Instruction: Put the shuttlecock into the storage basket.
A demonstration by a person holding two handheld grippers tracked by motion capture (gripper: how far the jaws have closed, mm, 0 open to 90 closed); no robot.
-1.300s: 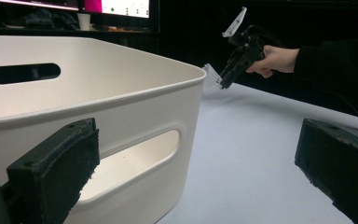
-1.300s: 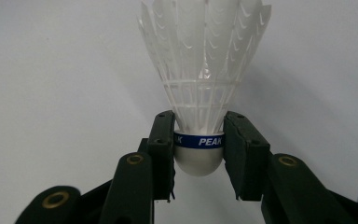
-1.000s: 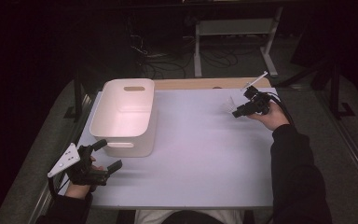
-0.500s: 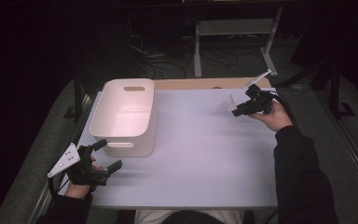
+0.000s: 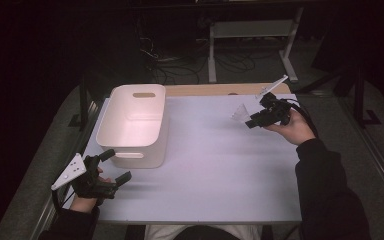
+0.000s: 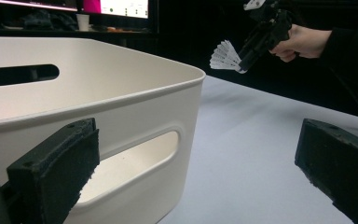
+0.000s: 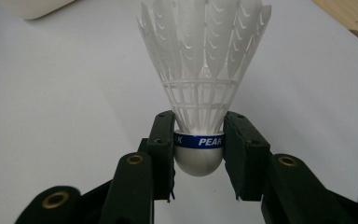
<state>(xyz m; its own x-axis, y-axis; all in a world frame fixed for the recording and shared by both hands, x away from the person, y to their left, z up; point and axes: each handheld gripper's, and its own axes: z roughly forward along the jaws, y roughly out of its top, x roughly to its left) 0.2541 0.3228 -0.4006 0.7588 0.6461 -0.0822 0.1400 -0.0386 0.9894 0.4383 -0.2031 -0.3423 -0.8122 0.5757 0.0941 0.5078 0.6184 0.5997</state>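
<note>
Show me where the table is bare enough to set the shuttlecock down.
Widest bare patch: the table between the white bin and the right gripper, which holds the shuttlecock. The near edge is bare too. Crowded: the near left corner, where the left gripper sits beside the bin.

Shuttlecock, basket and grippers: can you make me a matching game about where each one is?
Things:
1. shuttlecock
2. white basket
3. left gripper
4. right gripper

Places or states:
A. open, beside the basket's near end
B. standing on the table's left side
C. pinched at its blue-banded head, off the table
D. shut, held up over the table's far right

Pairs: 1-C, 2-B, 3-A, 4-D
</note>
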